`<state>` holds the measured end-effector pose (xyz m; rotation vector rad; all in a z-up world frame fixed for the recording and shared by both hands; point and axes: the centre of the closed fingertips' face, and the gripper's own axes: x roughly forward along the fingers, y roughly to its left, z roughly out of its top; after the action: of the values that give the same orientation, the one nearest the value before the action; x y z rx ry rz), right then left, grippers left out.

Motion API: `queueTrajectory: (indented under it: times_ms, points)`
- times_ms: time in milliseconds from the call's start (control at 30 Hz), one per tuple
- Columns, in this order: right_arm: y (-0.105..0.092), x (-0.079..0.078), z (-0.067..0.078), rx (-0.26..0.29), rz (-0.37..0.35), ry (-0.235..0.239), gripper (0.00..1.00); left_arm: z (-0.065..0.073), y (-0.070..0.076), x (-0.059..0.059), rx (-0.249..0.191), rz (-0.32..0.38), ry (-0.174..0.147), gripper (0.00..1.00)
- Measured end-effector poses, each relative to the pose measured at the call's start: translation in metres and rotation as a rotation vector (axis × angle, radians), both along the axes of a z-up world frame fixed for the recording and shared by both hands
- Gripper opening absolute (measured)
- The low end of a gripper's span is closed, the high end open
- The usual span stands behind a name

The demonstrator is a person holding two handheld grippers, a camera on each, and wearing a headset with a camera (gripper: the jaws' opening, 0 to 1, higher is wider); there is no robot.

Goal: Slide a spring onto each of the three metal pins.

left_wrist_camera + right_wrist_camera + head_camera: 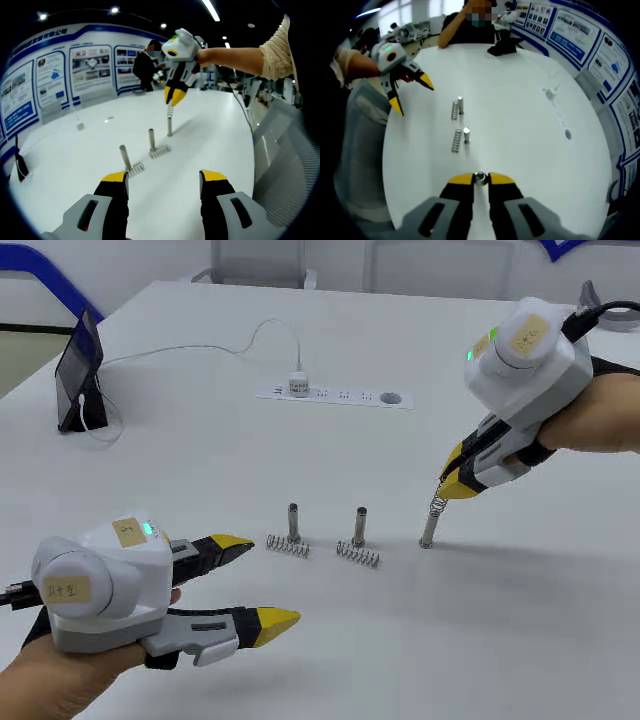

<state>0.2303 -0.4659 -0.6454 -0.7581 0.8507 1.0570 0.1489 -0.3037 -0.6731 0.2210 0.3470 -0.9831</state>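
Observation:
Three upright metal pins stand in a row on the white table: left pin (293,521), middle pin (359,526), right pin (430,527). One spring (288,545) lies in front of the left pin and another spring (358,556) in front of the middle pin. My right gripper (450,485) is shut on a third spring (438,505), held upright over the top of the right pin; in its own view the spring's end (480,177) sits between the yellow tips. My left gripper (262,580) hovers open at the lower left, well short of the pins (151,139).
A white power strip (335,395) with a plugged charger and cable lies further back. A dark tablet on a stand (80,370) sits at the far left. A person (475,25) sits at the table's far end.

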Motion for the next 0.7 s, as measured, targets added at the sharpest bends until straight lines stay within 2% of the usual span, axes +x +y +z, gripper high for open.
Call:
queueTrajectory:
  times_ms: [267, 700]
  points:
    - [0.001, 0.001, -0.008, -0.017, 0.004, 0.018, 0.12, -0.001, 0.002, 0.0, -0.002, 0.008, 0.004, 0.58]
    - [0.002, -0.004, -0.03, -0.042, -0.006, 0.069, 0.12, -0.003, 0.004, -0.002, -0.001, 0.011, 0.008, 0.57]
